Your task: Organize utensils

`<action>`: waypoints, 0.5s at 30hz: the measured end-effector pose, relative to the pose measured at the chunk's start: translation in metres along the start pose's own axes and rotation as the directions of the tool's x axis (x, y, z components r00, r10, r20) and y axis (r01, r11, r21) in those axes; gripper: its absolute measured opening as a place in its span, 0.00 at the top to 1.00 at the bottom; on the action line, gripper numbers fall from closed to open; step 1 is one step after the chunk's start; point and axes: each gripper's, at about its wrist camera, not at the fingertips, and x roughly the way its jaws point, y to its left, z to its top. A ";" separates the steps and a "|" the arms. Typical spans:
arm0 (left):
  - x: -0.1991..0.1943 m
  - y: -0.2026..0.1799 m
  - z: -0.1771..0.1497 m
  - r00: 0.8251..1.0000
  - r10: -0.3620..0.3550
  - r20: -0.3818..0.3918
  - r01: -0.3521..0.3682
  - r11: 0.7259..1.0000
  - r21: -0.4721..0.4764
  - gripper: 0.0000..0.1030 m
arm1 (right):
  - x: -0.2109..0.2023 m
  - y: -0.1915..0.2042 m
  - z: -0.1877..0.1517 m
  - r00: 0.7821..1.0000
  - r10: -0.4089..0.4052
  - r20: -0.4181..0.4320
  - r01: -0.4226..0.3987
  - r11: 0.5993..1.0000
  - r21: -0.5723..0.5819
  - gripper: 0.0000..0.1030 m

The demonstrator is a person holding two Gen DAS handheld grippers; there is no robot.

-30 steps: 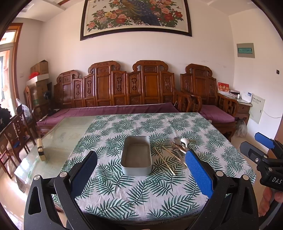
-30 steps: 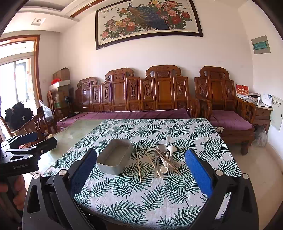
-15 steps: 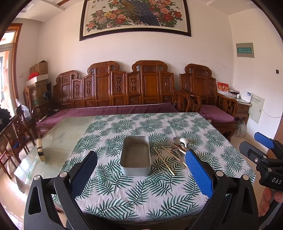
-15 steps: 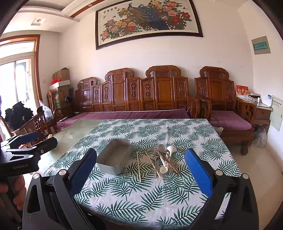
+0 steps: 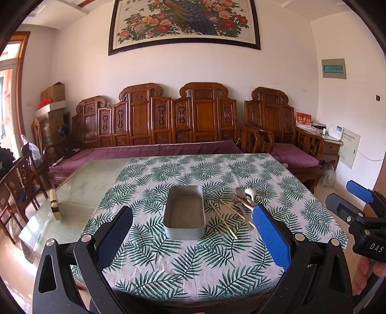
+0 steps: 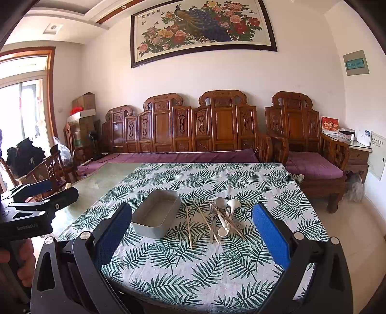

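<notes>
Left gripper (image 5: 193, 236): its blue-padded black fingers (image 5: 271, 238) are spread wide and grasp nothing, poised above the near edge of the bench (image 5: 79, 193); between them lies the leaf-printed white-and-green tablecloth (image 5: 183, 263). Right gripper (image 6: 191, 238): its fingers (image 6: 270, 238) are likewise spread apart and empty, above the same near edge; a hand (image 6: 23, 260) holding the left gripper appears at the lower left of the right wrist view. Rectangular grey metal tray with rounded corners (image 5: 184, 212): it sits near the middle of the bench on the tablecloth, with nothing visible inside, its long side running away from the near edge. Heap of utensils (image 6: 223, 217): just beside the tray toward the right edge of the bench, made up of metal spoons, a metal fork, white ceramic spoons and several pale wooden chopsticks, crossed over one another. One single wooden chopstick (image 6: 188, 227) lies apart from the heap, between it and the tray, touching neither. The left part of the bench is bare glass-covered surface, on which a small tan block with a dark band (image 5: 54, 204) rests near the left edge. Beyond the far edge stands a carved dark-wood sofa with purple cushions (image 5: 183, 120); above it hangs a framed peacock-and-flower painting (image 5: 185, 23).
</notes>
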 end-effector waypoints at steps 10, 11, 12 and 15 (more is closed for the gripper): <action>0.000 -0.001 0.000 1.000 -0.002 0.002 0.002 1.000 0.001 0.06 | -0.001 0.001 0.000 1.000 0.000 0.001 0.000 1.000 0.000 0.02; 0.000 -0.002 -0.001 1.000 -0.004 0.003 0.004 1.000 0.002 0.06 | -0.001 0.000 0.000 1.000 0.000 0.001 0.000 1.000 -0.001 0.02; 0.000 -0.002 -0.001 1.000 -0.005 0.004 0.005 1.000 0.003 0.06 | -0.001 0.000 0.000 1.000 0.000 0.001 0.000 1.000 -0.001 0.02; -0.001 -0.003 -0.001 1.000 -0.009 0.006 0.009 1.000 0.003 0.06 | -0.002 0.000 0.001 1.000 -0.001 0.004 0.001 1.000 -0.002 0.02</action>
